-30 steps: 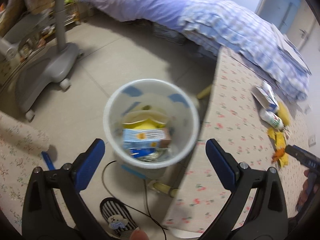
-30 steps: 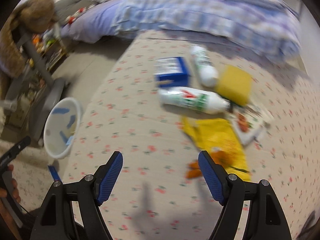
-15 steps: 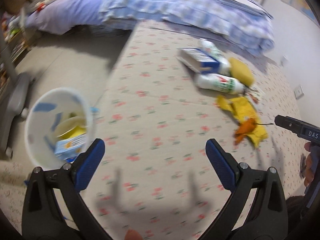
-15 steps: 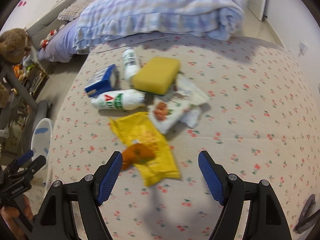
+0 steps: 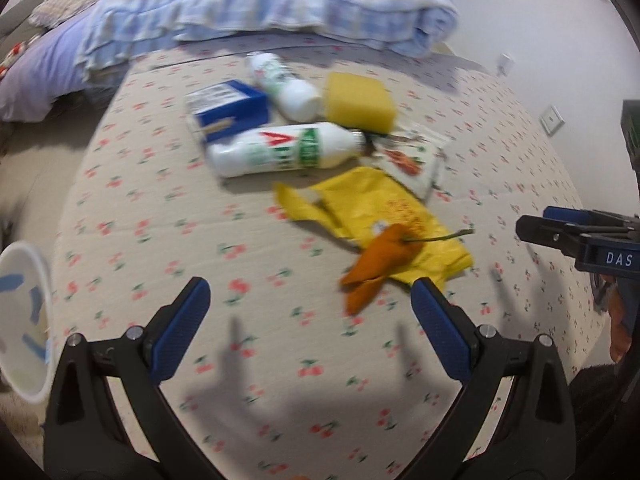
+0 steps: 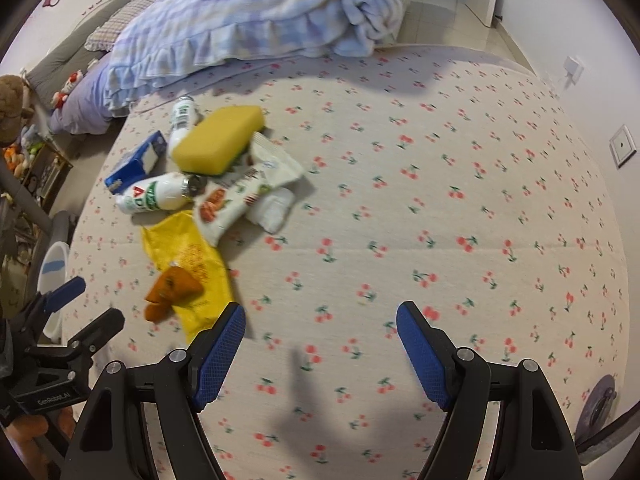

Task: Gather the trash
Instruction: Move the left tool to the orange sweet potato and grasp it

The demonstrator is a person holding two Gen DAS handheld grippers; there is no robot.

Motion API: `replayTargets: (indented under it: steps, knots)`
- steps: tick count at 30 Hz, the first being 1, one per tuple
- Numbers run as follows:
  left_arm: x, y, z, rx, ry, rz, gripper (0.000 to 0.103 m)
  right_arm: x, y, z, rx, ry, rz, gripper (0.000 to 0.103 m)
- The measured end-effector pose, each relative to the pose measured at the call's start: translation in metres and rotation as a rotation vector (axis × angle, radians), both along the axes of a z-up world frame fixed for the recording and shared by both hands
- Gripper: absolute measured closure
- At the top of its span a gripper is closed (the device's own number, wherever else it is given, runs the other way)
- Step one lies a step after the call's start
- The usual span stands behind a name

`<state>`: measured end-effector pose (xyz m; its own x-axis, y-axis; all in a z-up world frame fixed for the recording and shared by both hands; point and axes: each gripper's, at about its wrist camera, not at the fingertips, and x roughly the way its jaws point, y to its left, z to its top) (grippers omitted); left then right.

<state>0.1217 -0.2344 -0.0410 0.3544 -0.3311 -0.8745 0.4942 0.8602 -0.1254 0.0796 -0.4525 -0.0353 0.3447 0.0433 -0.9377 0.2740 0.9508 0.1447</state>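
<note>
Both tools empty: left tool (image 5: 304,320) and right tool (image 6: 320,354) gaped wide above cherry-print bed (image 6: 440,200). Orange peel (image 5: 376,264) on yellow wrapper (image 5: 380,208) nearest; bottles, carton, sponge (image 5: 358,100) beyond, twd bed's left edge. Risk: pinch grabs peel w/ wrapper, one drops short of bin (image 5: 20,320).

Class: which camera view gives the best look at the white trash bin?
Neither shows it whole. The left wrist view shows the white trash bin larger, with its open mouth, though cut by the frame edge. The right wrist view shows a small sliver.

Left gripper (image 5: 308,320) and right gripper (image 6: 320,348) point downward, fingers spread, empty.
</note>
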Motion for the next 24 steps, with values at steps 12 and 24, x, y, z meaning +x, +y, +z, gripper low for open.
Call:
replayTargets:
  steps: [12,24]
  knots:
    - [0.001,-0.039,-0.018,-0.019,0.017,-0.109,0.048,-0.012,-0.022,-0.006,0.018,0.02,-0.041,0.024]
    - [0.001,-0.021,-0.011,-0.087,0.067,-0.084,0.086,-0.003,-0.007,-0.012,0.034,0.001,-0.012,0.02]
